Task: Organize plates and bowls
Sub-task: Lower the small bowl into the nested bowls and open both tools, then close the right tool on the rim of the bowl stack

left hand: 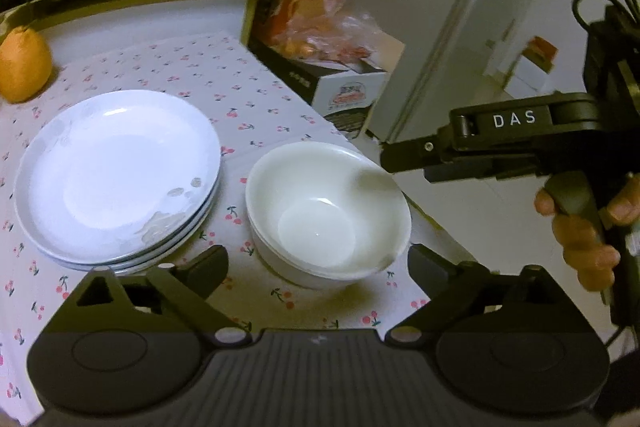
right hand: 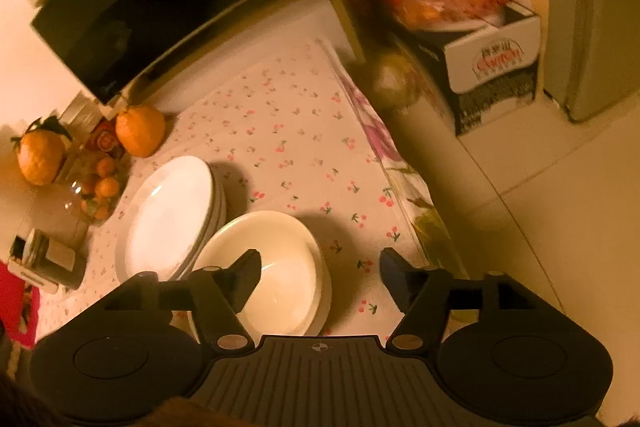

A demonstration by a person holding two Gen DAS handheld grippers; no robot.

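Both sets of jaws stand wide apart and grip nothing. In the left wrist view the left gripper (left hand: 318, 265) hangs low at the frame's centre, its jaws bracketing, without touching, the stack of nested white ceramic bowls (left hand: 328, 213) that sits right of centre. In the right wrist view the right gripper (right hand: 318, 277) hovers above the same bowls (right hand: 276, 275), which lie under its left jaw at lower centre; whether that jaw touches the rim cannot be told. Just beside the bowls, to the left in both views, rests the stack of shallow white round plates (left hand: 118, 179), the two stacks near each other and possibly touching at their rims. Both stand on the desk covered in a white cherry-print cloth (left hand: 256, 99). Judging by this layout, the sorting looks nearly finished, with plates and bowls already gathered by kind; the step in hand seems to be release or a final nudge. A next move would call for drawing the jaws clear without catching a rim. Being round, bowls and plates have no long axis in the plane; each stack's axis runs upright and the bowls' mouths face up. A large orange citrus fruit (left hand: 24, 65) sits at the upper left, well apart.
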